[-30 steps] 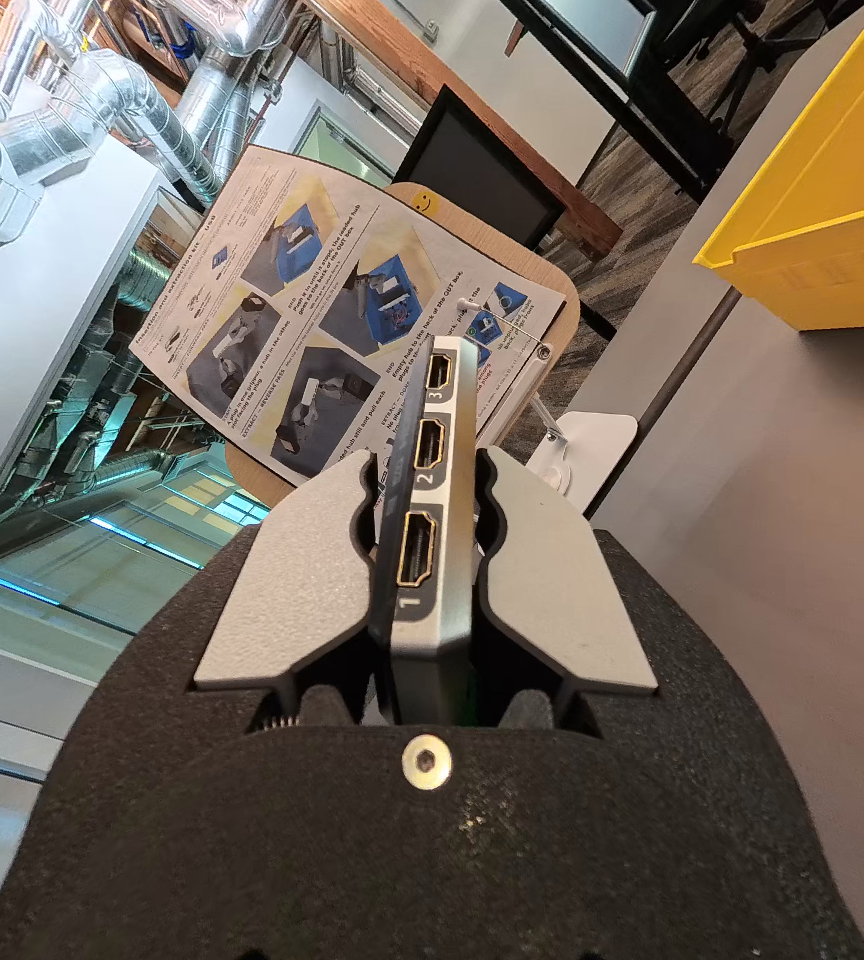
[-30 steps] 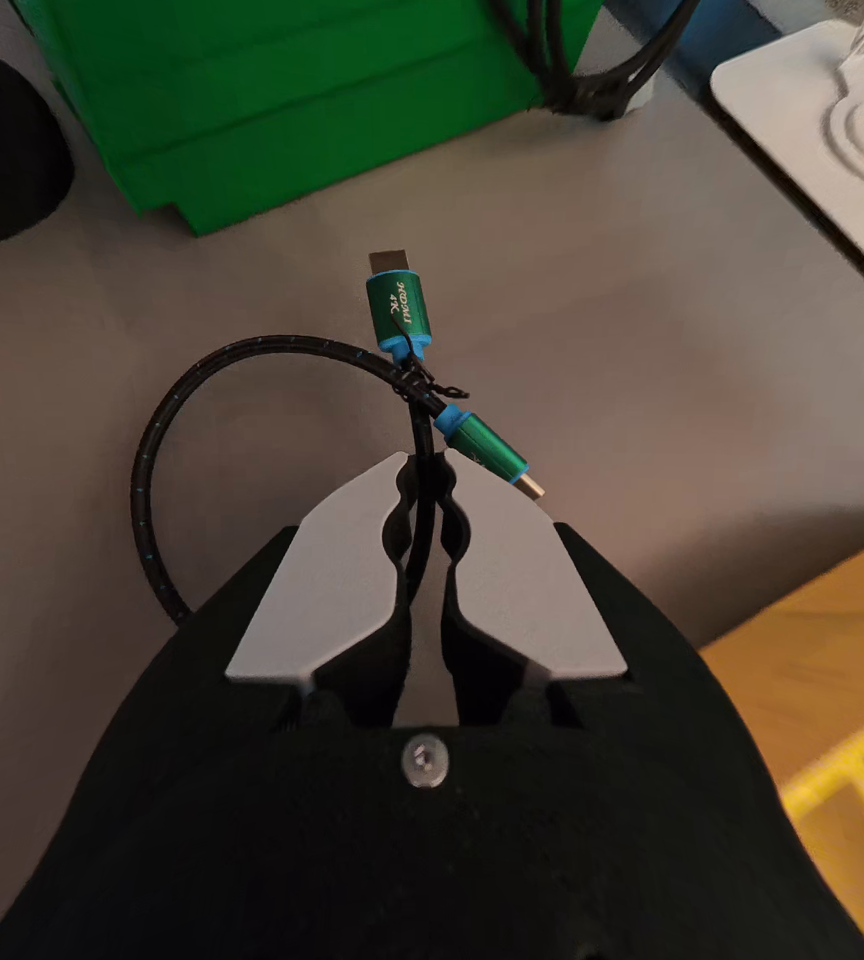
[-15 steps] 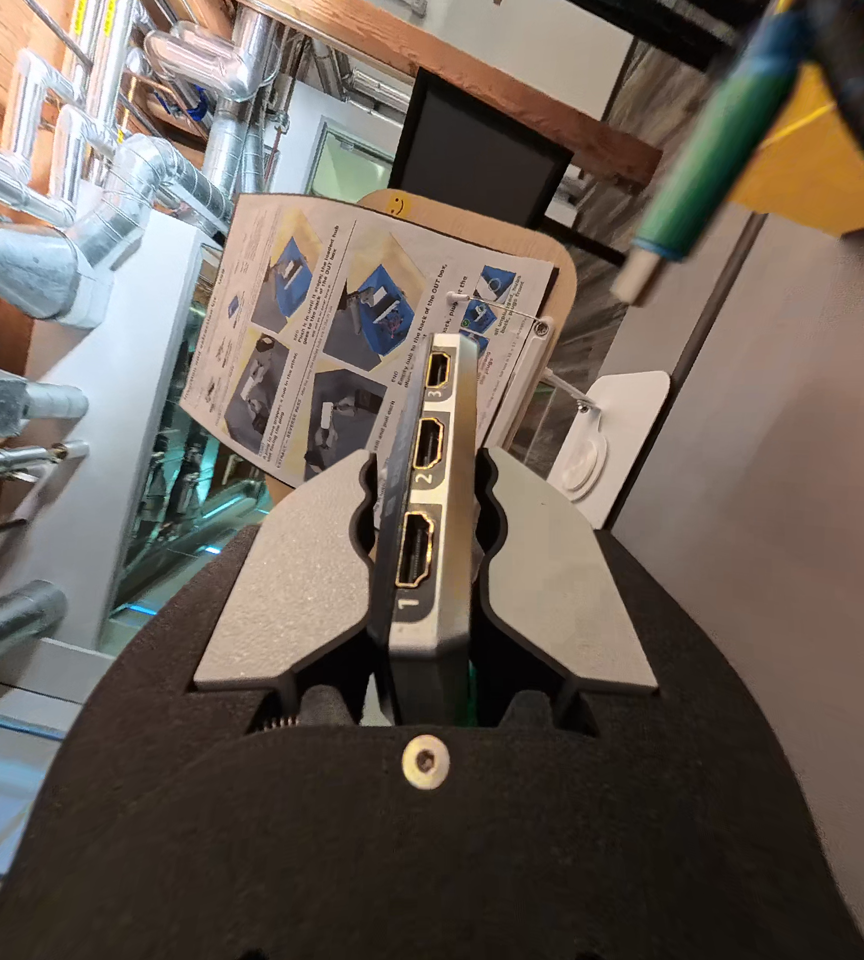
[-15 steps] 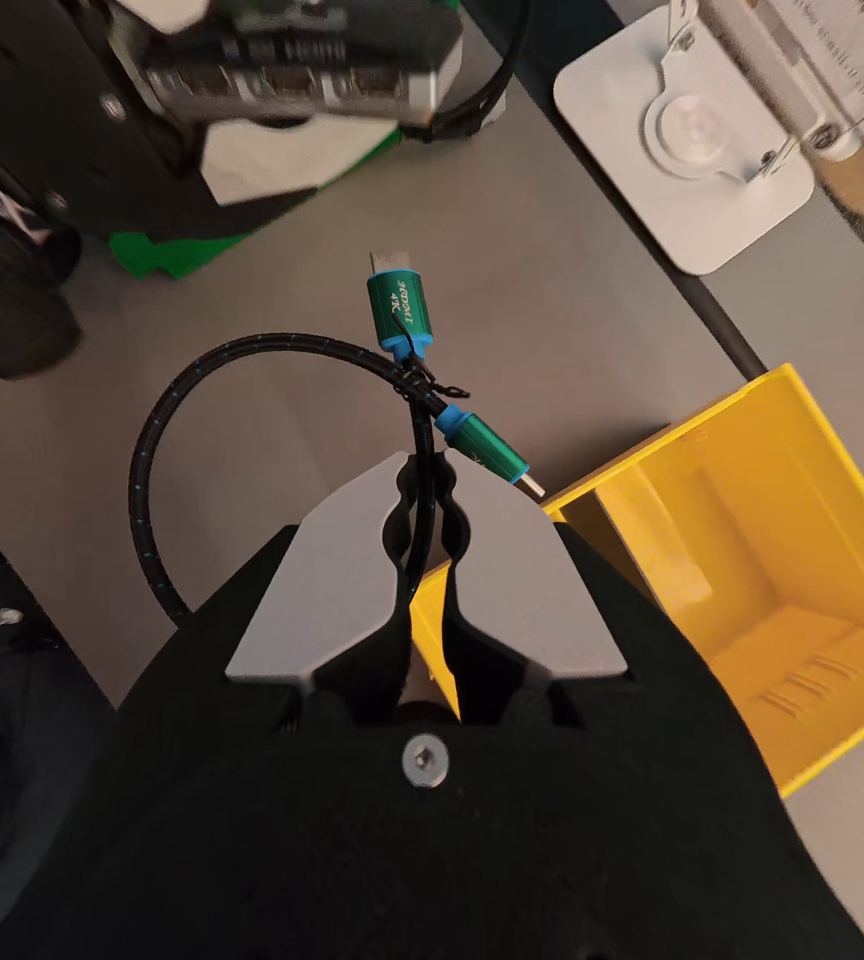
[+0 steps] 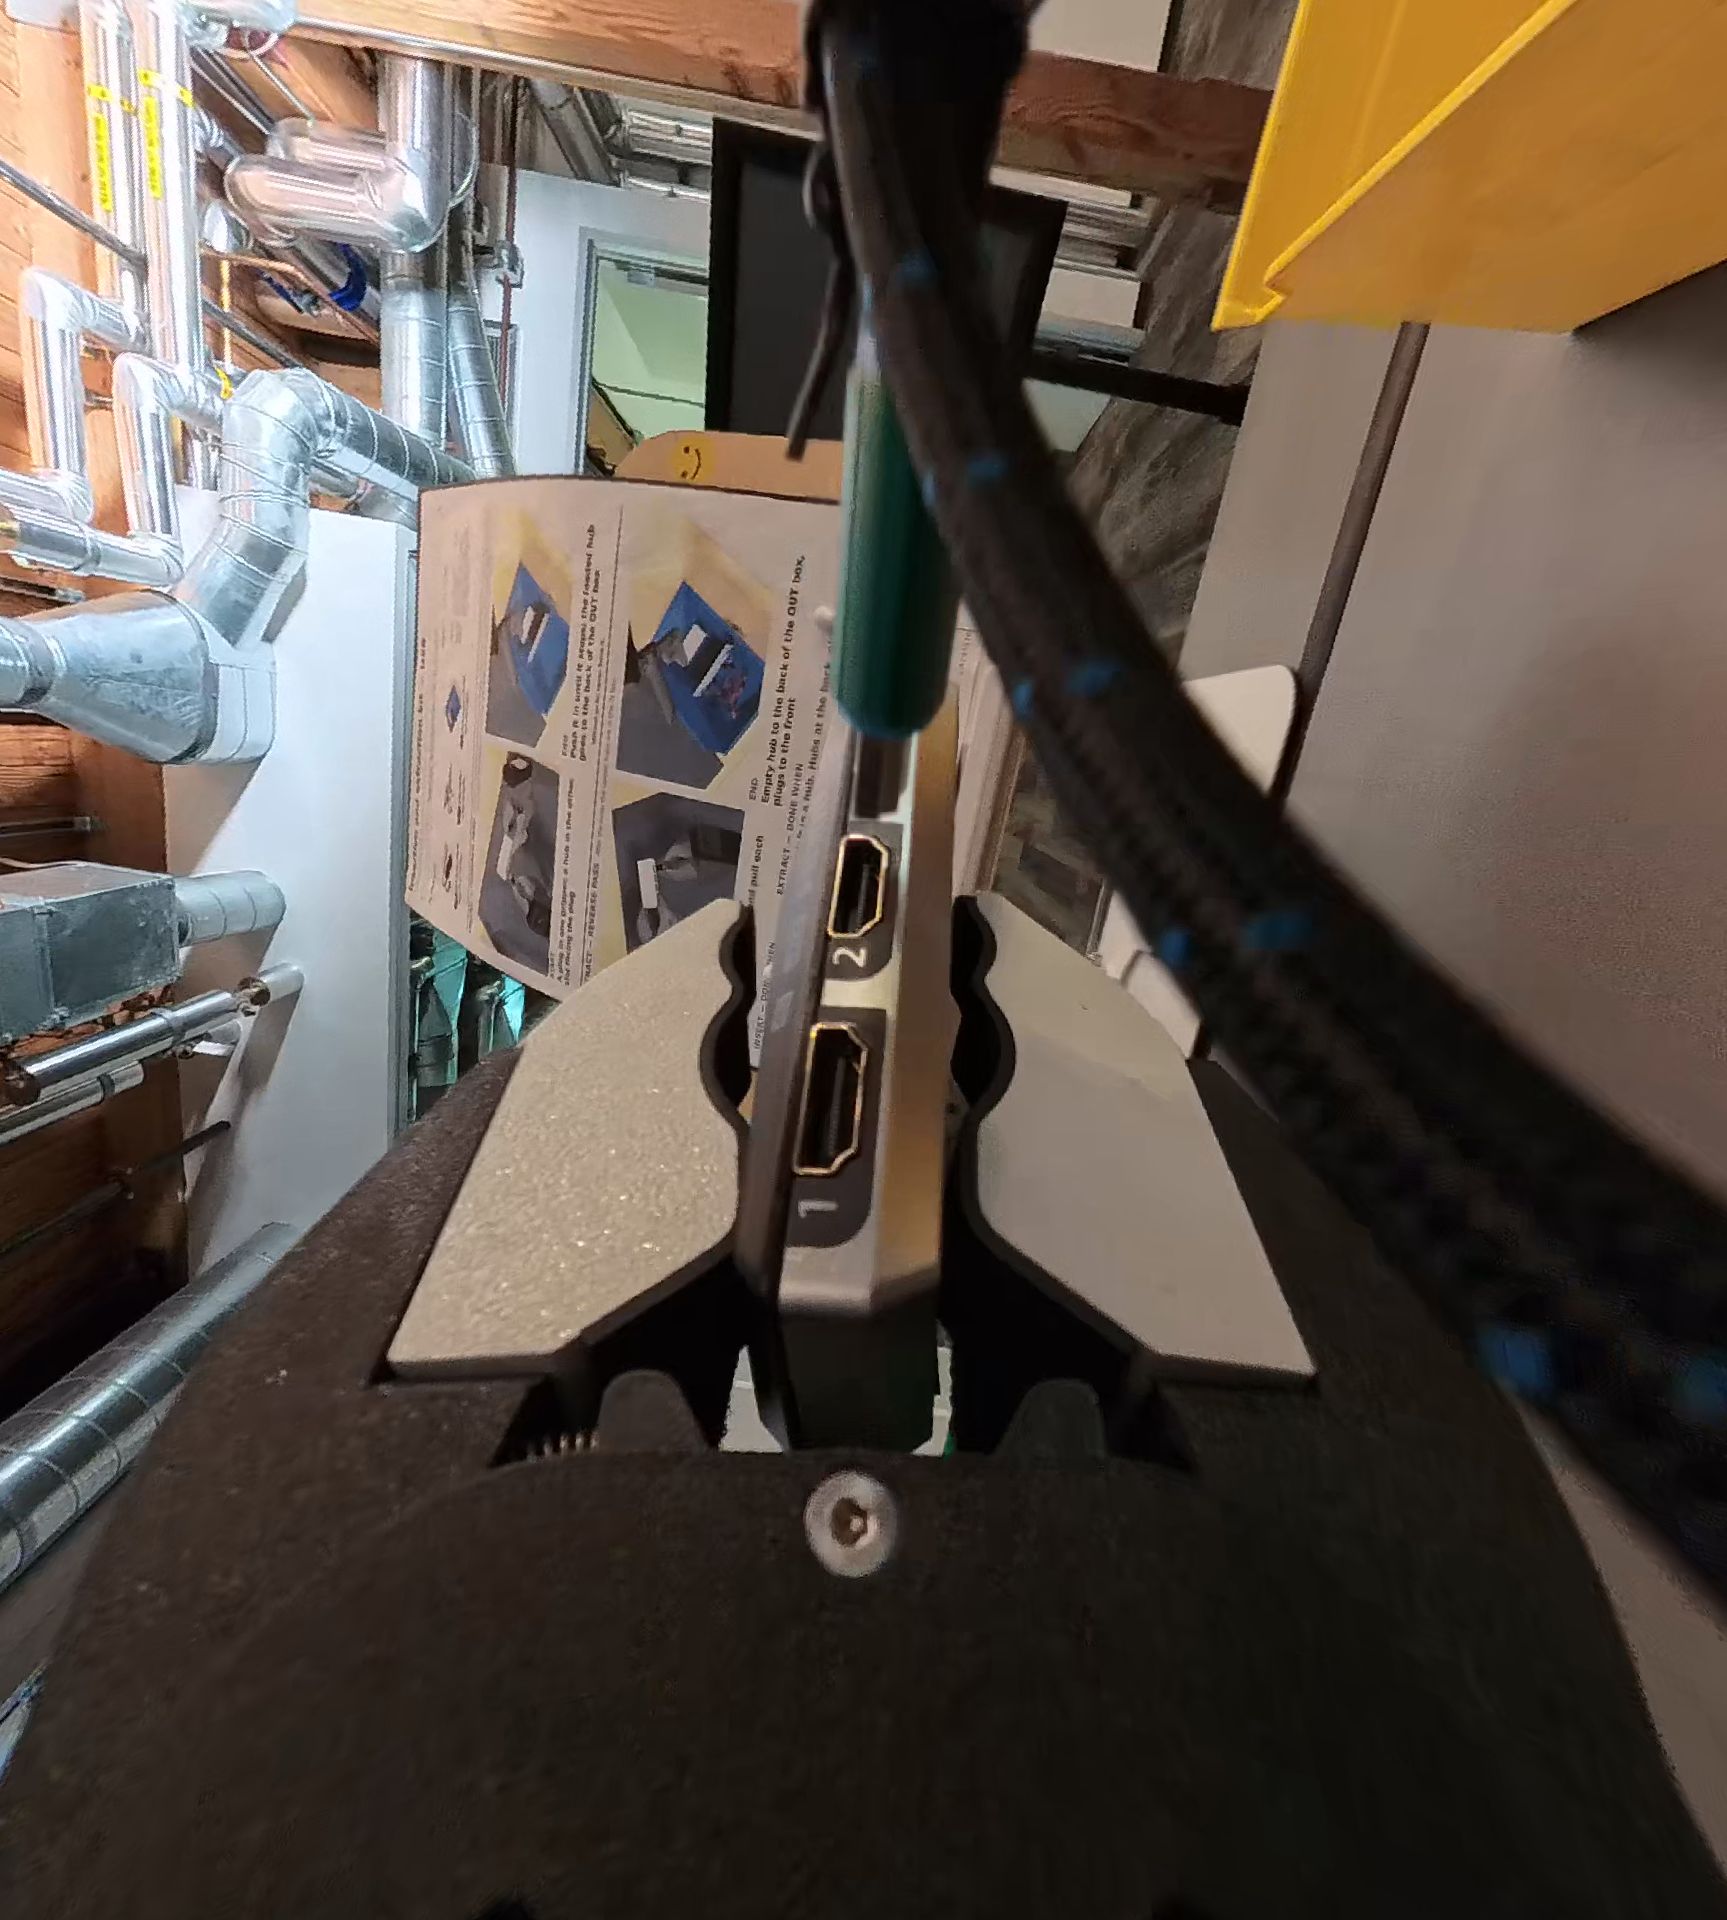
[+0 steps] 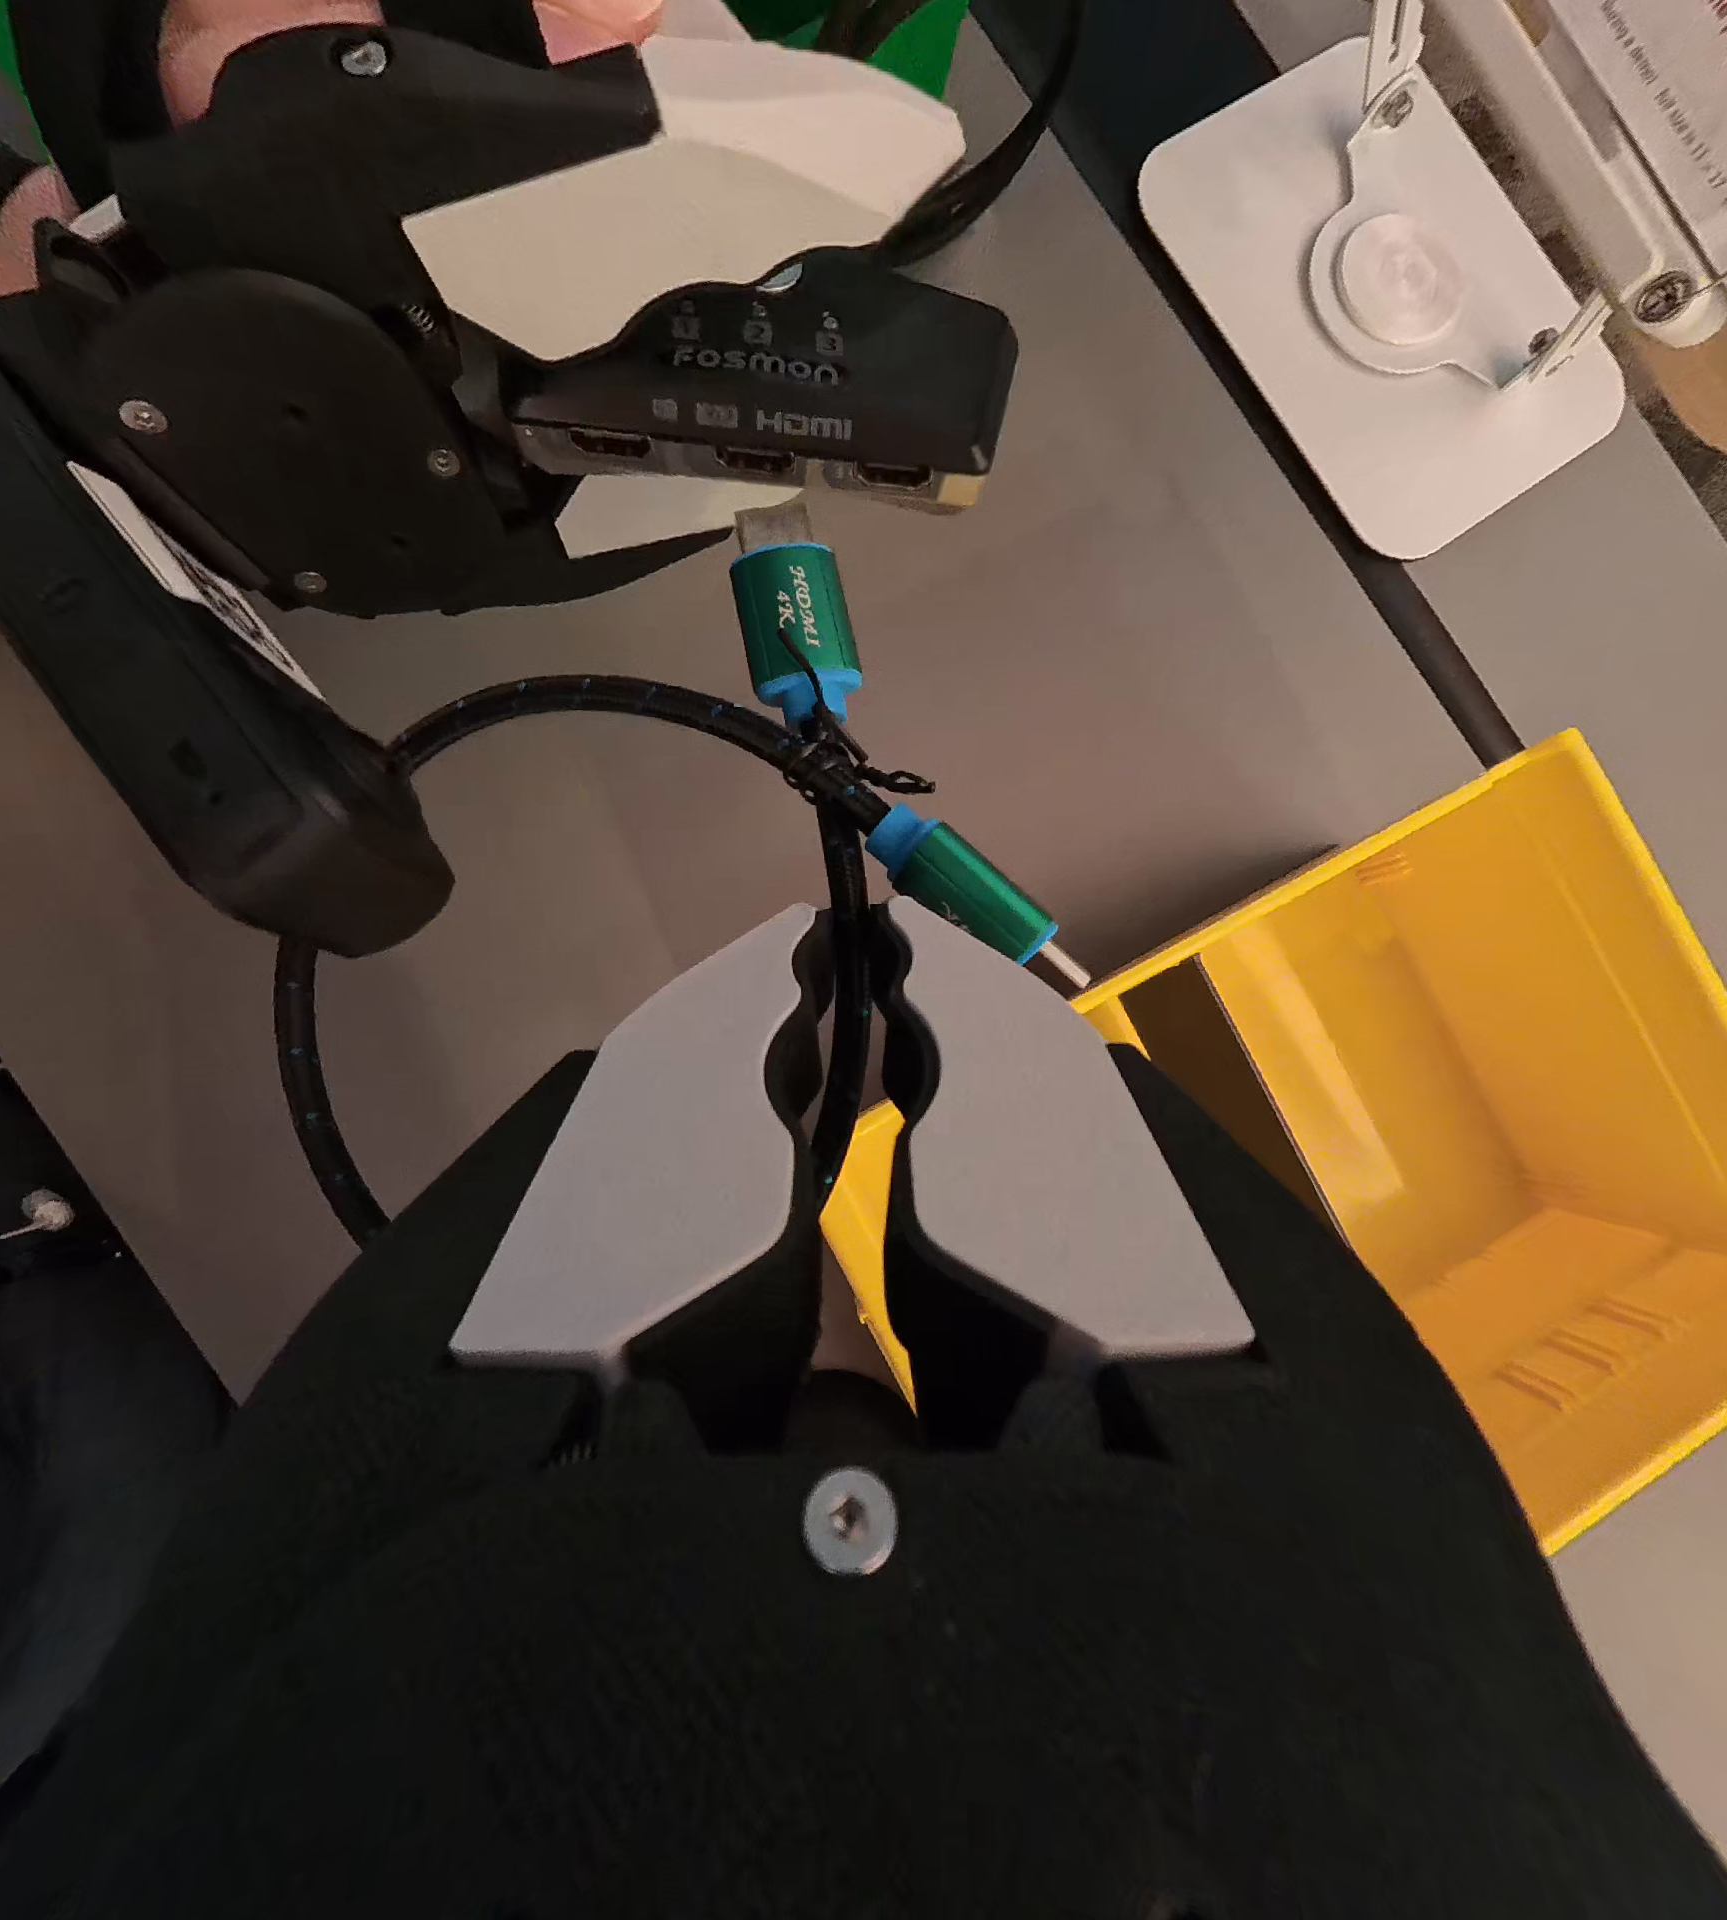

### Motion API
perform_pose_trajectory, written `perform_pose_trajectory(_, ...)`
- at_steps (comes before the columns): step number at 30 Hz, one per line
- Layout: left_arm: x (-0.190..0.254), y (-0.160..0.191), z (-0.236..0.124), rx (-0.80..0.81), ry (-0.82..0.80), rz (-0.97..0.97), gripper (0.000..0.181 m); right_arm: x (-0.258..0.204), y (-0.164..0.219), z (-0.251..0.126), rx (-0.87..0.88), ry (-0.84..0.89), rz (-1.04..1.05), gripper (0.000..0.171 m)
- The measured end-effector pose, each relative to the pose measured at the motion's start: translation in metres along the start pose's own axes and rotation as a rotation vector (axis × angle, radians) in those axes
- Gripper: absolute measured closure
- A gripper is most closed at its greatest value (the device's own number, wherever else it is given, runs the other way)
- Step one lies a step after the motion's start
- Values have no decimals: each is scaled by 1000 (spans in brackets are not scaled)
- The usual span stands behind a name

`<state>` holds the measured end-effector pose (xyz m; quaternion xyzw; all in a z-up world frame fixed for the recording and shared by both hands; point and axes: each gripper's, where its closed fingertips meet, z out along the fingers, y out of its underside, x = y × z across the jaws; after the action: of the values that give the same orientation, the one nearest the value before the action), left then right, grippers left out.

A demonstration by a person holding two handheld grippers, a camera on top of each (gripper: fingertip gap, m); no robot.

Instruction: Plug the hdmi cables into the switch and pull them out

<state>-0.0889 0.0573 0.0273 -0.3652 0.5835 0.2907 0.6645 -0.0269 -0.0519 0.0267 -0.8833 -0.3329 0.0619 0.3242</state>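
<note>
Fingers (image 6: 1046,1122) pinch cable (image 6: 843,1039); switch (image 6: 786,400) ahead

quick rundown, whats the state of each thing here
black three-port hdmi switch: clamped in left hand-held gripper, visible ports empty
green metal hdmi plug: tip at a port, not seated
black braided cable: pinched in right hand-held gripper
yellow plastic bin: empty

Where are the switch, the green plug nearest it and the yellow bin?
switch (image 6: 838,395): right wrist view, dark top face.
green plug (image 6: 794,623): right wrist view, green shell.
yellow bin (image 6: 1565,1174): right wrist view, inner wall.
</note>
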Motion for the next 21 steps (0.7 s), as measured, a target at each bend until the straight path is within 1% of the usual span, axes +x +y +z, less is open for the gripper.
perform_pose_trajectory(6,5,0,1,-30,9,19,146,-4,0,9,-21,-11,-5,163)
perform_pose_trajectory(21,10,0,3,-59,-23,92,145,1,4,13,-30,-40,40,163)
